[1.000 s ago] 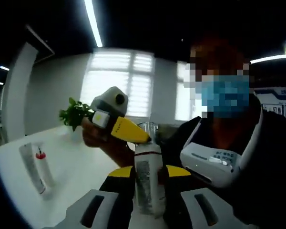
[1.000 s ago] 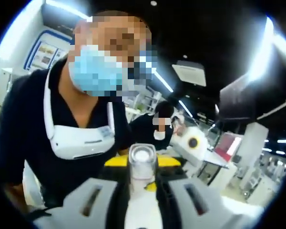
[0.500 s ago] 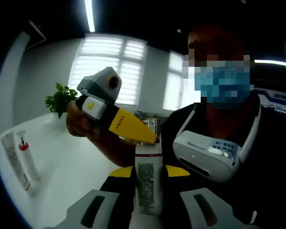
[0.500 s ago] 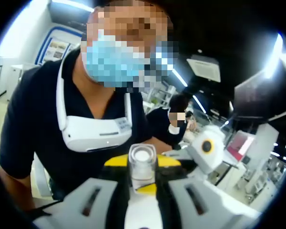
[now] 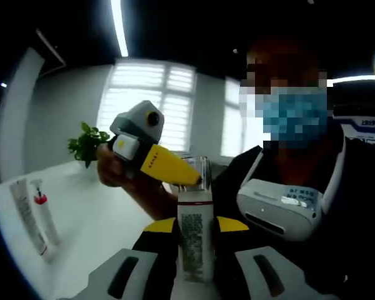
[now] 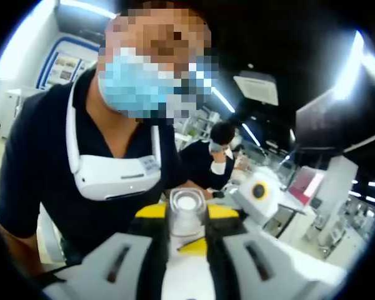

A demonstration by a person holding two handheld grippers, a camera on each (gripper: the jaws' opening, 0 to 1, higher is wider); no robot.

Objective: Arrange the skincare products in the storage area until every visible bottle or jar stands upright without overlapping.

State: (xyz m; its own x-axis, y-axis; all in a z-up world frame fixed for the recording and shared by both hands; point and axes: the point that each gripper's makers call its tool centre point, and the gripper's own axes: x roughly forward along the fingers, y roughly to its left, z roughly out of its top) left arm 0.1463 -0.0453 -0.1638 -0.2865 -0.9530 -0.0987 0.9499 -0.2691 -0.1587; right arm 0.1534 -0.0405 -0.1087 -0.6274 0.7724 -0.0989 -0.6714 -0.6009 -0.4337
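**Two-Gripper Hold on One Bottle, Lifted Clear of the Table**

At the far left of the left gripper view, two slim white tubes (image 5: 32, 215), one with a red cap, lie flat on the glossy white table (image 5: 106, 225); we judge they are not yet arranged. A small green leafy plant (image 5: 87, 142) stands behind them.

Our left gripper (image 5: 195, 250) is clenched on the white rectangular bottle with a clear plastic cap (image 5: 195, 234), gripping its printed body. Our right gripper (image 6: 186, 228) is clamped across that cap, presumably to steady or reorient the bottle. The bottle is held in the air, upright between the yellow-tipped jaws. The label reads matte; the cap is smooth and transparent.
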